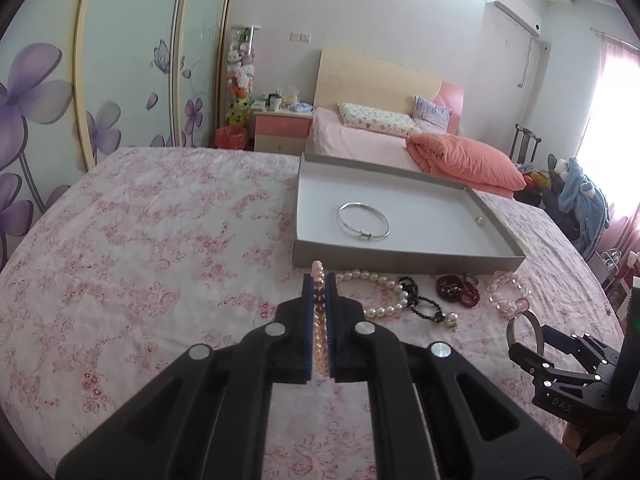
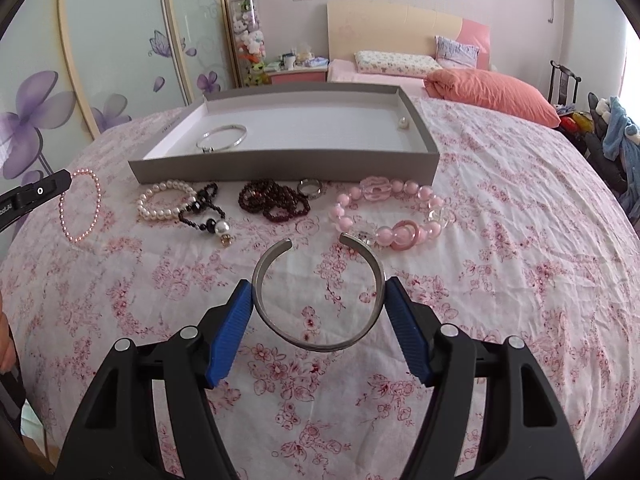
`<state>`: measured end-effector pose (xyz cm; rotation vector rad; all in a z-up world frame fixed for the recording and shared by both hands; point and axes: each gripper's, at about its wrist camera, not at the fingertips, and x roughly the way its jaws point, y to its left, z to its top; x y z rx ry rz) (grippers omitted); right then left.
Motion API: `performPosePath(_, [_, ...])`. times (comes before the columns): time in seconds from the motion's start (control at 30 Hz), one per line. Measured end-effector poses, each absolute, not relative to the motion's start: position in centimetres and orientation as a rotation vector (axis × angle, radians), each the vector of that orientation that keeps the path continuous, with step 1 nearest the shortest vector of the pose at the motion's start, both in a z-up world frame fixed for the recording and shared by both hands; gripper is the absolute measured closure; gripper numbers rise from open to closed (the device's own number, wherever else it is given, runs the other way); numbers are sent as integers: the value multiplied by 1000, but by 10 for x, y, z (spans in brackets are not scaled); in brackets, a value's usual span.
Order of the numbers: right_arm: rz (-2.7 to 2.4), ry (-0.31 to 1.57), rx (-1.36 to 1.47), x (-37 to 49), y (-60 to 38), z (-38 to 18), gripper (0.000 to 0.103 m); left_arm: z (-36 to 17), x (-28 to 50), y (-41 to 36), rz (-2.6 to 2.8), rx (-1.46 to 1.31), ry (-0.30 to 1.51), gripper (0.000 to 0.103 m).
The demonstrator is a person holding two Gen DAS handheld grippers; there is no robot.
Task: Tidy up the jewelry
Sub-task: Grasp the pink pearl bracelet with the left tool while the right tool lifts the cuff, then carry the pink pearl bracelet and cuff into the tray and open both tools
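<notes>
Your left tongs point(image 1: 320, 280) pinch a pink bead bracelet point(image 1: 319, 322) — your right tongs point(image 2: 319, 290) clasp an open silver cuff point(image 2: 319, 300), tray point(image 2: 280, 166) ahead.

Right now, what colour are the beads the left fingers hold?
Pale pink, pearly beads, clearest in the right wrist view.

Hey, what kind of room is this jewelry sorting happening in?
Most likely a home bedroom. A bed with pillows and a pink nightstand stand at the far wall, sliding wardrobe doors with purple flowers run along the left, and the work surface is a floral bedsheet.
</notes>
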<state>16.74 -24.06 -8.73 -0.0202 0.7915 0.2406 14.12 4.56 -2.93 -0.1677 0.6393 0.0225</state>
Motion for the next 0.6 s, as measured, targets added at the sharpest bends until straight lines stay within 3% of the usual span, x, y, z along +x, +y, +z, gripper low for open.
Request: performPosePath(0.6, [235,542,-8,147,-243,-45,36,4,114,6,40,-56,477,97])
